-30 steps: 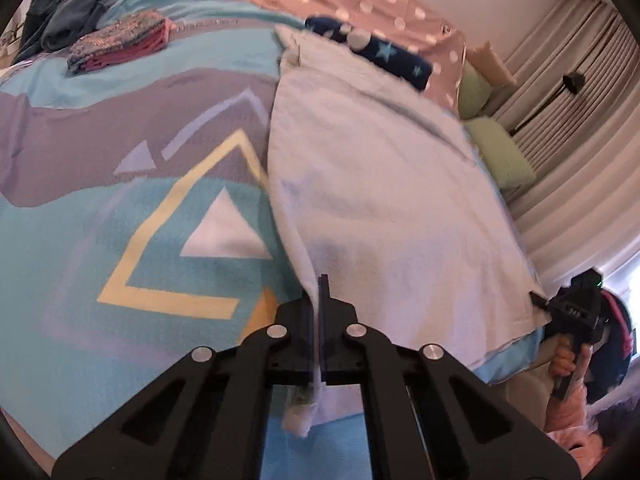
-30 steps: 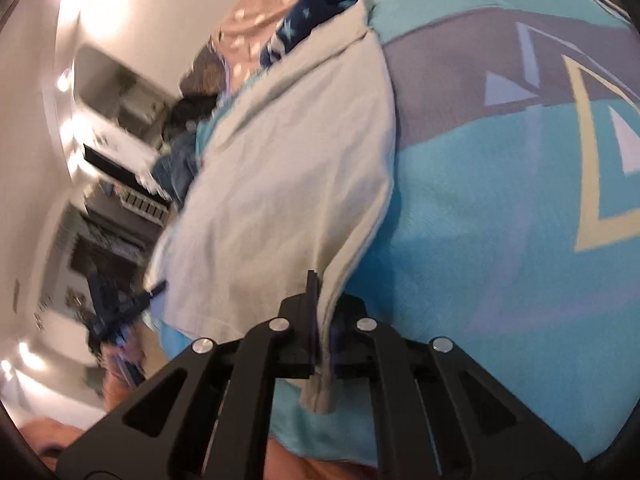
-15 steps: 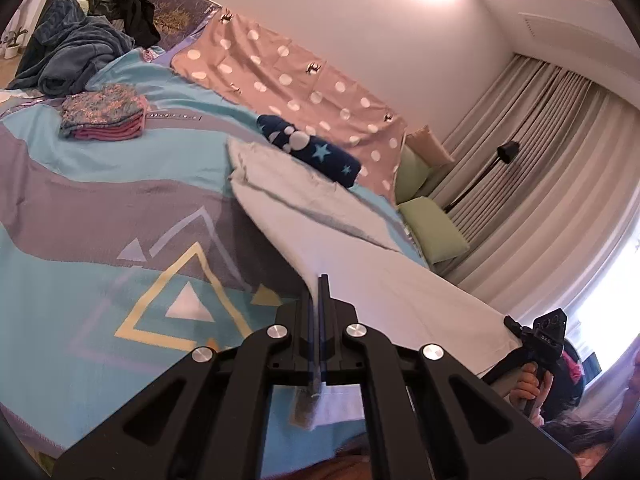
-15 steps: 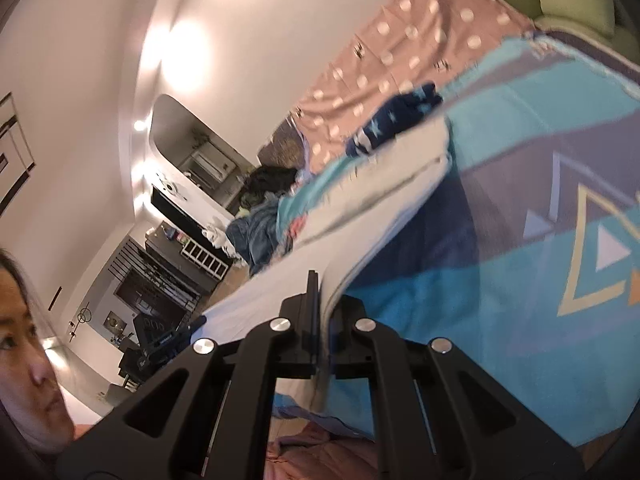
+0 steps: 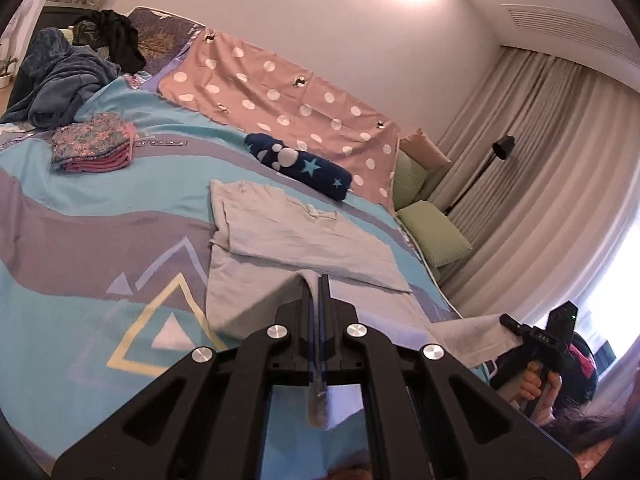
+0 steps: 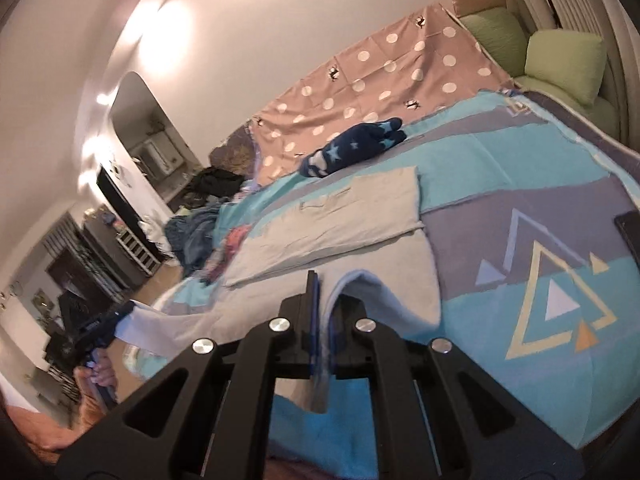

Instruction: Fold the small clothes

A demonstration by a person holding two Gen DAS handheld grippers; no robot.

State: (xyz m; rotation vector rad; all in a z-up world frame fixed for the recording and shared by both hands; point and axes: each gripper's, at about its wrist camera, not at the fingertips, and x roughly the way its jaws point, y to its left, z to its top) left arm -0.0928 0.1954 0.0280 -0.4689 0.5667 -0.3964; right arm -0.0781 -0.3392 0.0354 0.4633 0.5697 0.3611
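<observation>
Both claws had risen, lifting the pale shirt's (image 5: 296, 236) near hem off the bed (image 5: 80, 240); left claw (image 5: 319, 280) and right claw (image 6: 320, 280) each clamped tight on it.

The grey garment (image 5: 304, 240)'s near hem is hidden behind both black frames, and a dark flat object (image 6: 630, 232) is cut off at the right edge.

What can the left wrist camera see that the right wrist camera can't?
Only the left view shows the floor lamp and the curtains in full. Only the right view shows the dark shelves and a dark flat object at the bed's edge. Both show the pale shirt on the blue blanket, each claw, left and right, shut on its hem, plus the star-print roll and green pillows.
</observation>
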